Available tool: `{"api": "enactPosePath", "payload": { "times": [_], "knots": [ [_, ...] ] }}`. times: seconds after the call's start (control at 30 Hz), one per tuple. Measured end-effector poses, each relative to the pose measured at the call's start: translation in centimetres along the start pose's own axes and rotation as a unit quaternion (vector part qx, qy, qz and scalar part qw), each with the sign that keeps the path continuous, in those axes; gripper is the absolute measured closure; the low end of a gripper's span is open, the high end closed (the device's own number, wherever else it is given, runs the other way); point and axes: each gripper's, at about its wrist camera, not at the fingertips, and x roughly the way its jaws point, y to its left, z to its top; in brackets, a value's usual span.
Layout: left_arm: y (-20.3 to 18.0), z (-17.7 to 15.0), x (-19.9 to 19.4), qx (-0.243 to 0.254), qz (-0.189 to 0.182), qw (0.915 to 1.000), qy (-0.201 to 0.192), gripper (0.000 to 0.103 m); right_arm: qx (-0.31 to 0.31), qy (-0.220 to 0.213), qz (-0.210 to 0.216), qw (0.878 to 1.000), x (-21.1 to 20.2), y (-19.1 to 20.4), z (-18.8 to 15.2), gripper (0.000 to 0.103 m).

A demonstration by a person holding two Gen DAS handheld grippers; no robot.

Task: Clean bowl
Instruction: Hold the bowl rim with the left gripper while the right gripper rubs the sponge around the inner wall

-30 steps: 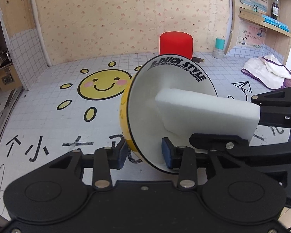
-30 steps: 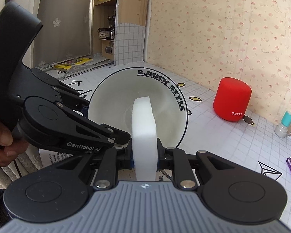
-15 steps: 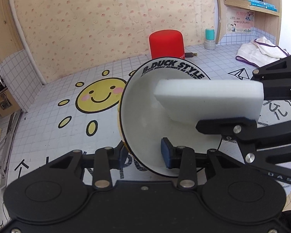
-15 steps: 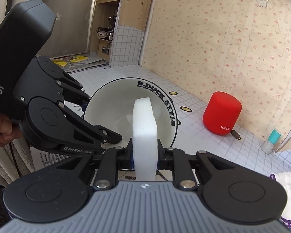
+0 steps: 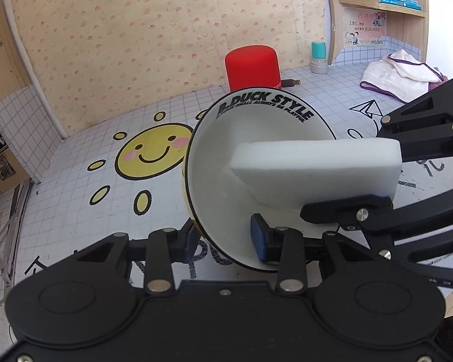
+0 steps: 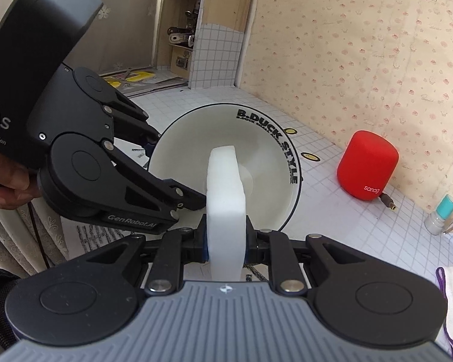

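Observation:
A bowl (image 5: 214,187), white inside and yellow outside with black "B.DUCK STYLE" lettering at its rim, is tipped on edge above the table. My left gripper (image 5: 225,239) is shut on its lower rim, one blue pad inside and one outside. A thick white sponge (image 5: 317,169) reaches into the bowl from the right. In the right wrist view my right gripper (image 6: 226,242) is shut on this sponge (image 6: 226,211), whose far end lies against the inside of the bowl (image 6: 256,150). The left gripper (image 6: 178,193) comes in from the left there, held by a hand (image 6: 6,187).
A red cylindrical speaker (image 5: 252,66) with a cable stands behind the bowl near the wall. A small teal-capped bottle (image 5: 318,58) and a white cloth (image 5: 401,75) lie to the right. The tabletop (image 5: 75,211) has a grid pattern with a sun drawing. Shelves stand at the left.
The bowl has rolled in the left gripper, and the sponge has shifted inside it to lie flatter and higher. Both hands stay in place, grips unchanged.

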Motion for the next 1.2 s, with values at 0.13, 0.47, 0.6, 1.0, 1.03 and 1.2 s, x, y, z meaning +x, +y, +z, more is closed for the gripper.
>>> {"api": "enactPosePath", "payload": {
  "times": [0.13, 0.47, 0.6, 1.0, 1.03, 1.2],
  "knots": [
    [0.0, 0.0, 0.0, -0.002, -0.001, 1.0000, 0.001, 0.064, 0.000, -0.021, -0.023, 1.000, -0.8, -0.5, 0.4, 0.082],
    [0.1, 0.1, 0.0, -0.003, -0.003, 1.0000, 0.002, 0.064, -0.007, 0.002, 0.011, 1.000, -0.1, -0.1, -0.2, 0.082],
    [0.2, 0.1, -0.1, 0.001, -0.004, 1.0000, 0.003, 0.064, -0.013, 0.008, 0.030, 0.999, 0.0, 0.5, -0.2, 0.082],
    [-0.1, -0.1, -0.3, -0.020, 0.002, 0.9998, 0.001, 0.061, 0.007, -0.006, -0.008, 1.000, -0.2, -0.2, -0.2, 0.082],
    [-0.1, -0.2, -0.4, -0.027, 0.000, 0.9996, 0.000, 0.059, 0.006, -0.004, -0.005, 1.000, -0.1, -0.1, -0.3, 0.082],
    [-0.2, -0.5, -0.9, -0.069, 0.005, 0.9976, -0.003, 0.059, 0.013, -0.001, 0.000, 1.000, 0.1, -0.1, -0.8, 0.082]
  ]
}}
